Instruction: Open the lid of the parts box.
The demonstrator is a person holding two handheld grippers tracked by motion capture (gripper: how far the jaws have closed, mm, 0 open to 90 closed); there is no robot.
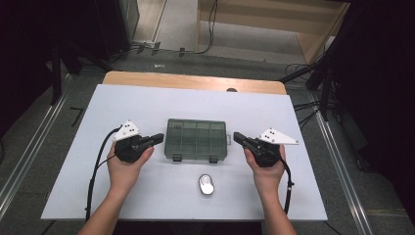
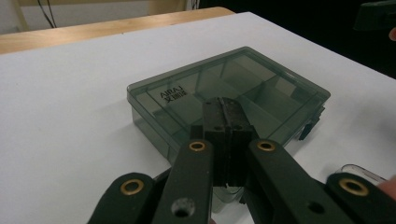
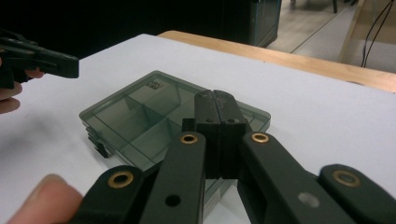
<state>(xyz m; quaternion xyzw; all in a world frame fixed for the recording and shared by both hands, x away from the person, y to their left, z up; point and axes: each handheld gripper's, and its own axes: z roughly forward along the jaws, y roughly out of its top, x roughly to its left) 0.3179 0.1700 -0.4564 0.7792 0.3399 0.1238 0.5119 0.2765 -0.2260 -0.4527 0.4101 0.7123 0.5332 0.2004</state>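
Two hand-held grippers flank a closed, smoke-green compartment box (image 1: 196, 139) that lies flat near the middle of a white table (image 1: 147, 103), its two latches facing the person. Left gripper (image 1: 160, 138): held level just beside the box's left end, tips pointing at that end without touching it; in the left gripper view (image 2: 226, 108) its black jaws stand pressed together with nothing between them, hovering above the near part of the translucent lid. Right gripper (image 1: 236, 136): held level just beside the box's right end, likewise apart from it; in the right gripper view (image 3: 215, 103) its jaws are likewise clenched on each other and empty, seen against the lid and the dividers beneath it. Each gripper carries a grey three-cornered plate on top and trails a black cable toward the person's side of the box. Box detail: the lid bears a small printed mark near one corner, and the inner walls split the interior into several compartments; whether anything lies inside cannot be told. One small oval object (image 1: 206, 184), white with a pale shiny top, rests on the table on the person's side of the box, near its right latch and clear of both hands.
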